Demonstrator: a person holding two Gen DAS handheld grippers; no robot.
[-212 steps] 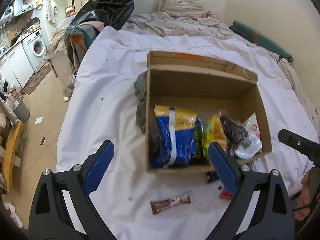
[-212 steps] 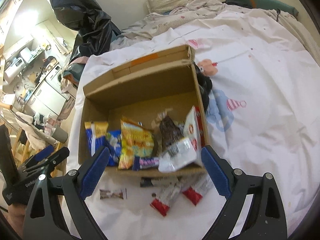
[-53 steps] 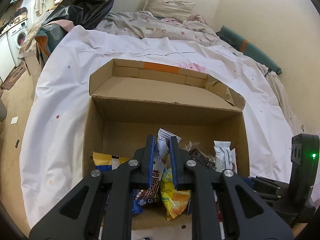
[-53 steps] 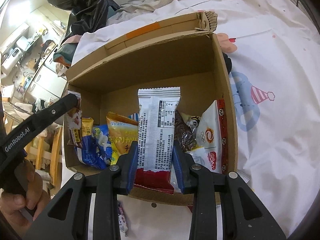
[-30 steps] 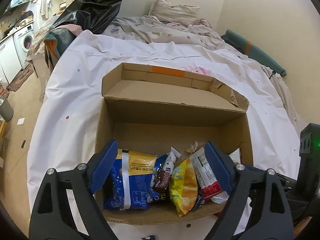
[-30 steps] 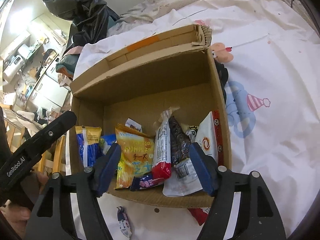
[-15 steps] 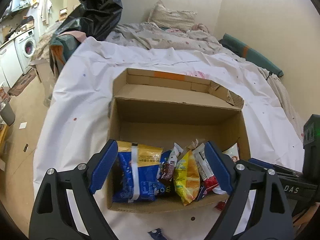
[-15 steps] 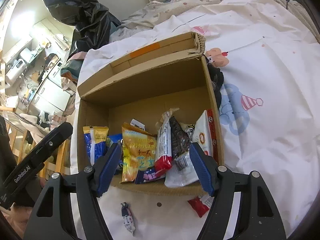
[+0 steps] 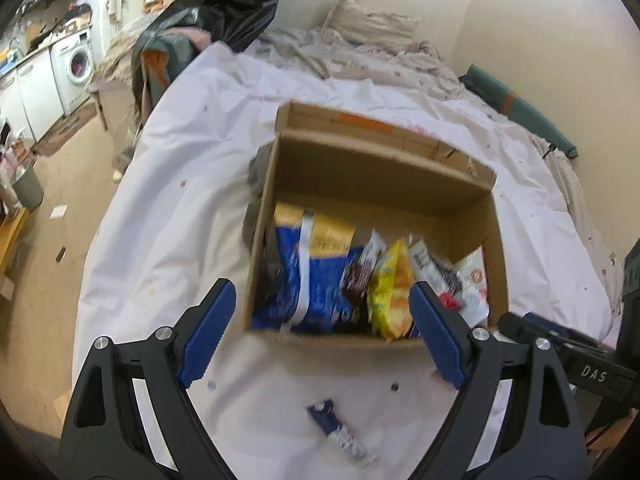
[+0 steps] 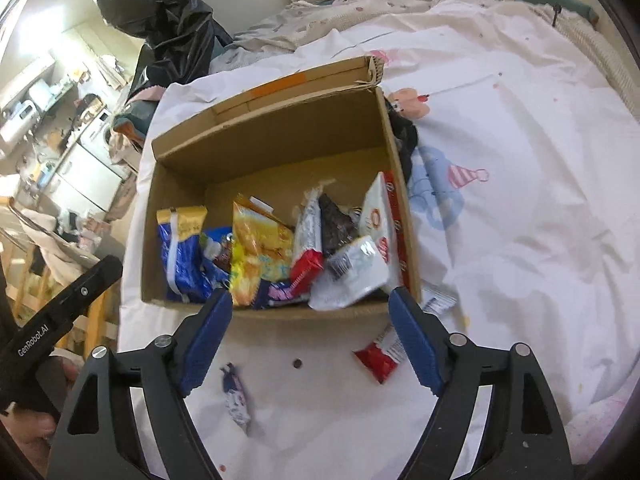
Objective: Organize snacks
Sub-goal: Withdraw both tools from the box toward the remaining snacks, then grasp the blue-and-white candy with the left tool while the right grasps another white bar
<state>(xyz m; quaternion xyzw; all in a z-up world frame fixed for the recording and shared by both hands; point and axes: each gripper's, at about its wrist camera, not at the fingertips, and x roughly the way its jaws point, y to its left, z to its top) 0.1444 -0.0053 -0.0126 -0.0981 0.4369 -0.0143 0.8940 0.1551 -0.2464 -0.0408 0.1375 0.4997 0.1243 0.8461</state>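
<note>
Both grippers, left gripper (image 9: pixel 320 332) and right gripper (image 10: pixel 310 334), gape empty just before the snack-filled box (image 10: pixel 280 316).

Matt cardboard box (image 10: pixel 272 152); glossy foil snack packets (image 10: pixel 260 252) (crinkled); cloth sheet (image 10: pixel 520 200).

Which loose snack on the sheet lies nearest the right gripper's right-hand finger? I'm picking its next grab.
The red-and-white packet, touching that blue pad by the box's front corner. The small blue-and-white wrapper lies by the opposite pad.
</note>
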